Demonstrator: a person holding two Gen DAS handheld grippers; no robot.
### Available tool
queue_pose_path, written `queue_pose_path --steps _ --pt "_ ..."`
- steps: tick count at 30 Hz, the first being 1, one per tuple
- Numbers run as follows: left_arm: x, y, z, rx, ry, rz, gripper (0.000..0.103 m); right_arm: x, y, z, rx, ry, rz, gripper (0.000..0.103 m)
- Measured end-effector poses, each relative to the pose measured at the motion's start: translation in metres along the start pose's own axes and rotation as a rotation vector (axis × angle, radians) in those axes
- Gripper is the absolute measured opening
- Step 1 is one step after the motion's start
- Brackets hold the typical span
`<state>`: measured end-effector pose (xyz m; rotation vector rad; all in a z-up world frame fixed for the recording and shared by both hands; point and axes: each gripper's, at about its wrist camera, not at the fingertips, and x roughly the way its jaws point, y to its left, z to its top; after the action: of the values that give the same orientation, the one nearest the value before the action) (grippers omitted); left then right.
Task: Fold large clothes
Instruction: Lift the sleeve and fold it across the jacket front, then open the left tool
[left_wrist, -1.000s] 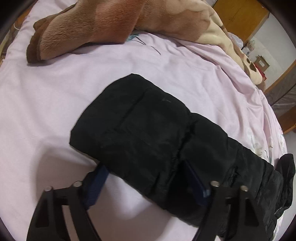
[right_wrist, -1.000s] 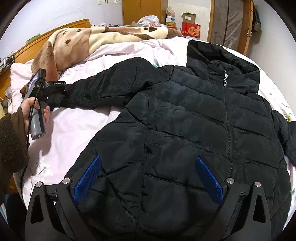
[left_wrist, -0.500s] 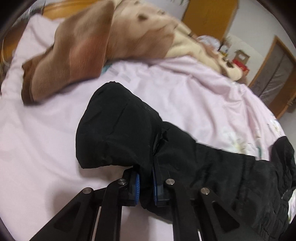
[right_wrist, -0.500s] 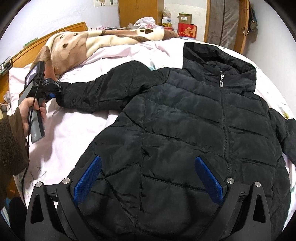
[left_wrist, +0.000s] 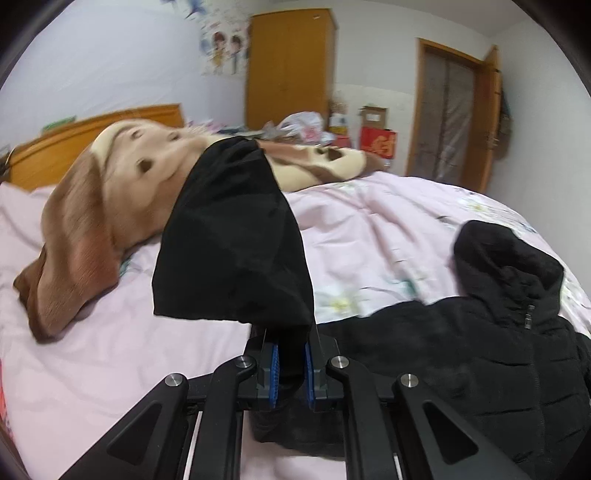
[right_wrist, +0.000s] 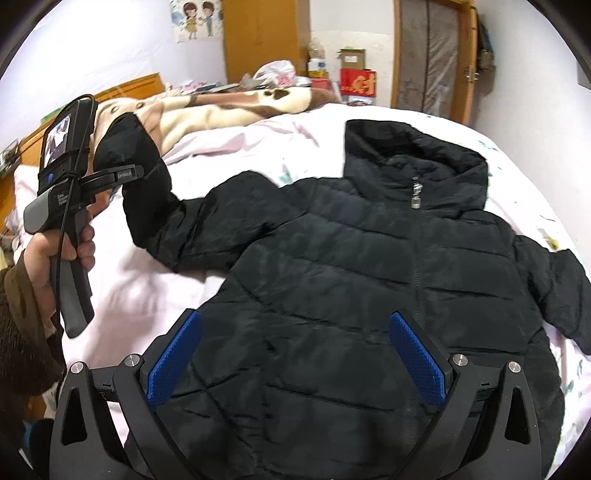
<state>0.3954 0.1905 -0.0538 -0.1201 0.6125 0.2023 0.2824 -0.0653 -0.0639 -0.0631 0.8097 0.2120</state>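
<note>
A black hooded puffer jacket (right_wrist: 369, 295) lies zipped, front up, on the pink bed (right_wrist: 229, 147). My left gripper (left_wrist: 291, 365) is shut on the jacket's sleeve (left_wrist: 236, 243) near its cuff and holds it lifted off the bed. The cuff end stands up in front of the camera. In the right wrist view the left gripper (right_wrist: 129, 173) shows at the left, with the raised sleeve (right_wrist: 144, 184) in it. My right gripper (right_wrist: 295, 354) is open and empty, above the jacket's lower front. The hood (left_wrist: 506, 266) lies at the right in the left wrist view.
A brown and cream blanket (left_wrist: 92, 221) lies bunched at the head of the bed by the wooden headboard (left_wrist: 92, 129). A wardrobe (left_wrist: 291, 66), boxes and a door (left_wrist: 454, 114) stand beyond the bed. The other sleeve (right_wrist: 554, 288) lies at the right.
My left gripper has closed on the sleeve near the cuff and lifted it up off the bed. My right gripper has stayed open over the jacket's lower front.
</note>
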Motion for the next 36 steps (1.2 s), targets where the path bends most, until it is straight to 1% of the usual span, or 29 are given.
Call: queue_pose_path --steps 8,10,12,15,17,21,24,26,27,29,30,31,32,33,34,36 --pt "-0.026 -0.085 0.005 0.093 -0.046 -0.140 0.011 -0.016 -0.043 -0.002 0.083 -0.033 -0.049 0.101" --pt "-0.031 -0.105 0.004 0.115 -0.047 -0.173 0.011 -0.020 -0.056 -0.003 0.109 -0.038 -0.060 0.101" --pt "-0.036 -0.124 0.002 0.111 -0.039 -0.219 0.011 -0.024 -0.067 -0.004 0.130 -0.047 -0.074 0.101" --pt "-0.045 -0.160 -0.006 0.160 -0.045 -0.252 0.011 -0.028 -0.084 -0.008 0.161 -0.053 -0.093 0.101" --pt "-0.044 -0.180 -0.012 0.169 -0.016 -0.290 0.011 -0.030 -0.095 -0.010 0.182 -0.057 -0.101 0.101" --pt "-0.045 -0.220 -0.029 0.206 0.006 -0.327 0.011 -0.032 -0.120 -0.018 0.229 -0.053 -0.126 0.101" --pt "-0.043 -0.249 -0.045 0.249 0.033 -0.371 0.011 -0.033 -0.139 -0.022 0.263 -0.054 -0.152 0.101" --pt "-0.040 -0.268 -0.055 0.268 0.060 -0.413 0.011 -0.035 -0.152 -0.025 0.286 -0.057 -0.172 0.101" --pt "-0.040 -0.275 -0.059 0.278 0.068 -0.417 0.011 -0.037 -0.160 -0.027 0.304 -0.063 -0.186 0.101" --pt "-0.040 -0.294 -0.068 0.315 0.052 -0.414 0.011 -0.040 -0.173 -0.030 0.328 -0.066 -0.203 0.101" --pt "-0.039 -0.299 -0.071 0.317 0.060 -0.421 0.011 -0.040 -0.178 -0.031 0.337 -0.064 -0.210 0.101" --pt "-0.035 -0.306 -0.073 0.297 0.083 -0.449 0.011 -0.040 -0.184 -0.033 0.345 -0.061 -0.218 0.101" --pt "-0.034 -0.308 -0.074 0.288 0.093 -0.460 0.011 -0.040 -0.188 -0.035 0.349 -0.059 -0.225 0.101" --pt "-0.031 -0.313 -0.077 0.293 0.099 -0.454 0.011 -0.040 -0.192 -0.037 0.352 -0.056 -0.232 0.101" --pt "-0.028 -0.320 -0.081 0.320 0.095 -0.434 0.011 -0.039 -0.195 -0.038 0.353 -0.052 -0.236 0.101" --pt "-0.024 -0.325 -0.087 0.323 0.099 -0.442 0.012 -0.037 -0.202 -0.040 0.359 -0.045 -0.247 0.101"
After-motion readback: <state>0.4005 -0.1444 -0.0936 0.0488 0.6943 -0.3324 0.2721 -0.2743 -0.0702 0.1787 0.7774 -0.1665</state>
